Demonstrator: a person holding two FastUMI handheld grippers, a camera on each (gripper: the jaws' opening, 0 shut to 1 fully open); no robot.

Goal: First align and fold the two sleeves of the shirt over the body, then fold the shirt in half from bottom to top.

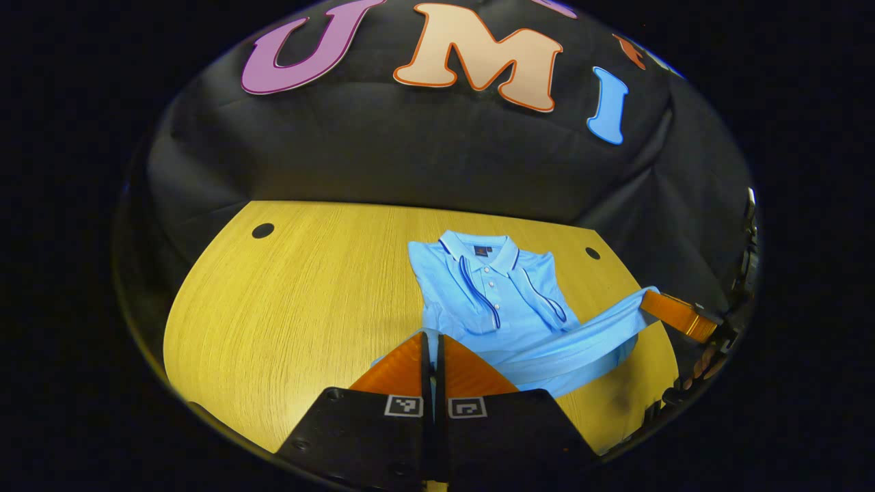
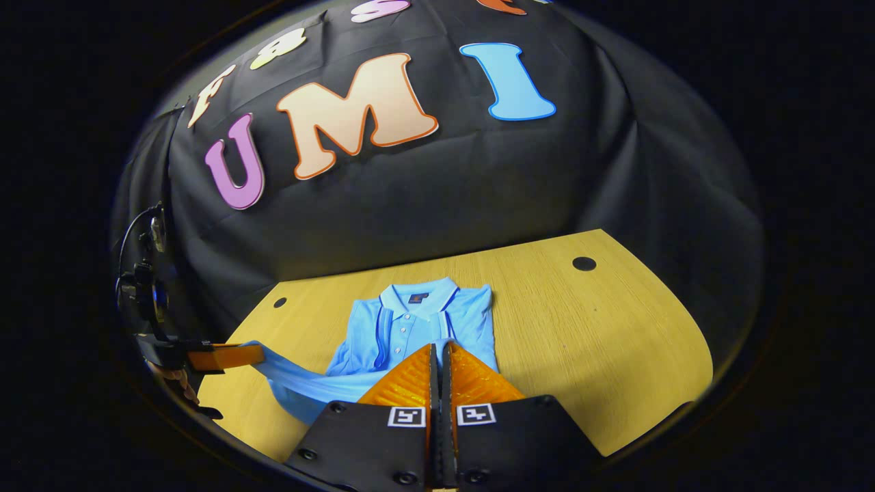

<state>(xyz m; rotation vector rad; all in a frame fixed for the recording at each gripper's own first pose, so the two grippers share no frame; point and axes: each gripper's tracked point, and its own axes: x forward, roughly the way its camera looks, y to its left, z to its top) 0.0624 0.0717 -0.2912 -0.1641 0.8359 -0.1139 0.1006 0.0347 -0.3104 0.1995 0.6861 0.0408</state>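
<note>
One light-blue polo shirt (image 1: 489,301) on the wooden table (image 1: 294,301), collar toward the booth wall, long axis running front to back, both sleeves folded over the body. Left gripper (image 1: 432,338) and right gripper (image 2: 439,348) each pinched onto the raised bottom hem.

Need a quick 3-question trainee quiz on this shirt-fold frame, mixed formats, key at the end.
1. True or false: the sleeves of the light blue polo shirt already lie folded over its body.
2. Multiple choice: which part of the shirt is lifted off the yellow wooden table? A) the collar B) the bottom hem C) nothing
3. Fill in: the left gripper and the right gripper each pinch the shirt's ____ edge.

Key: 1 true. 2 B: the hem is stretched between the two grippers. 3 bottom.
</note>
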